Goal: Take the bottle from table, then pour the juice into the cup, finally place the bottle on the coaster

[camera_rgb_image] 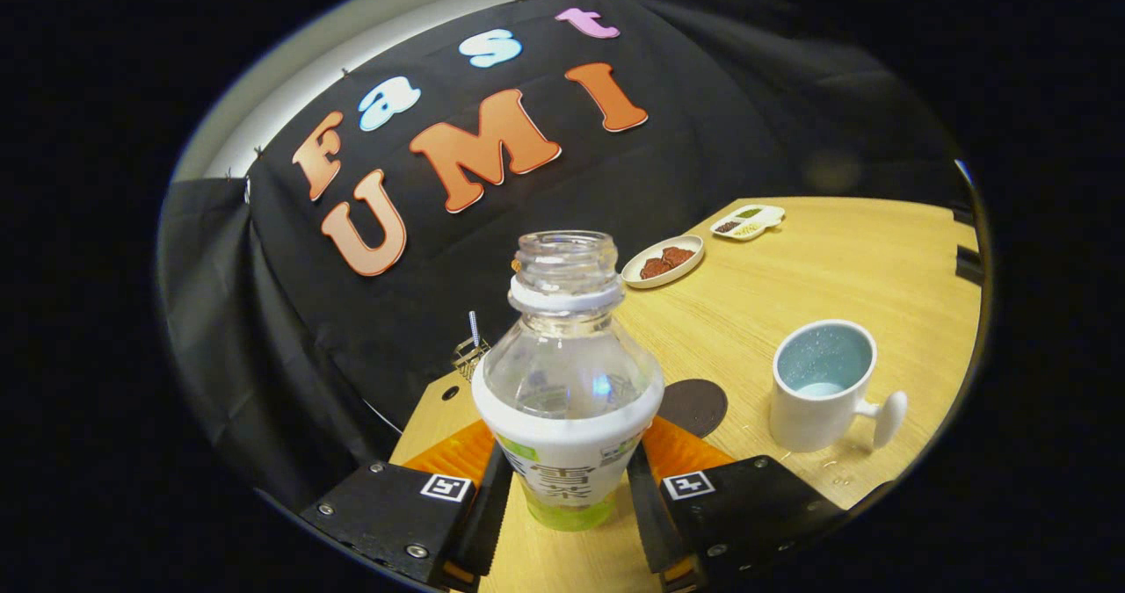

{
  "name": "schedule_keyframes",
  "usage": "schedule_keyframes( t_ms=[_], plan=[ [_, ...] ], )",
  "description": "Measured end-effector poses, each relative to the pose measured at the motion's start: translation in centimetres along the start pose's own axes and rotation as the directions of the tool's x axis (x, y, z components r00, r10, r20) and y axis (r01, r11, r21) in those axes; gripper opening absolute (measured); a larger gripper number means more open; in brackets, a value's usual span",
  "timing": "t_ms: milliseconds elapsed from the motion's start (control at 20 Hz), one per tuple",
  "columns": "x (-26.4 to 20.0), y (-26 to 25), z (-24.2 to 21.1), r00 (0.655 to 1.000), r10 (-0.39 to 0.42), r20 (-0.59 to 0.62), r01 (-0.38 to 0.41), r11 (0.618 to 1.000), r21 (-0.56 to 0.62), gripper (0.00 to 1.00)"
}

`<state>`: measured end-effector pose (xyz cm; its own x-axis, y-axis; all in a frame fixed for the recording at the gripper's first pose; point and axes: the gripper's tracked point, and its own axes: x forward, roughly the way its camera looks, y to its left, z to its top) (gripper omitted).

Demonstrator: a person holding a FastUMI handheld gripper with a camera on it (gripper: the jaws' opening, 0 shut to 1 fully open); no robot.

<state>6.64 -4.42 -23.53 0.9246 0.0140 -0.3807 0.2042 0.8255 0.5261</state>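
Observation:
A clear plastic bottle with a white label and no cap stands between my fingers, and my gripper is shut on the bottle's lower body. A little green juice shows at its bottom. The view is tilted, so bottle and table lean. A white cup with a pale blue inside and a handle on its right stands on the wooden table, beyond and to the right of my fingers. A dark round coaster lies flat just behind the bottle, between it and the cup.
Farther back on the table sit a small plate with brown food and a white divided dish. A small metal object with a thin rod stands at the table's left corner by the black cloth wall.

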Motion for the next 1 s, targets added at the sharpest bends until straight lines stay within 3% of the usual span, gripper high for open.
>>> schedule_keyframes(
  t_ms=[300, 650, 1000],
  plan=[
    [0.4, 0.7, 0.7, 0.998, 0.061, 0.027, -0.066, 0.957, 0.282, 0.64],
    [1.1, -0.5, 2.9, 0.996, 0.054, 0.076, -0.087, 0.837, 0.54, 0.63],
    [1.3, -0.2, 5.2, 0.991, 0.065, 0.116, -0.127, 0.724, 0.678, 0.62]
  ],
)
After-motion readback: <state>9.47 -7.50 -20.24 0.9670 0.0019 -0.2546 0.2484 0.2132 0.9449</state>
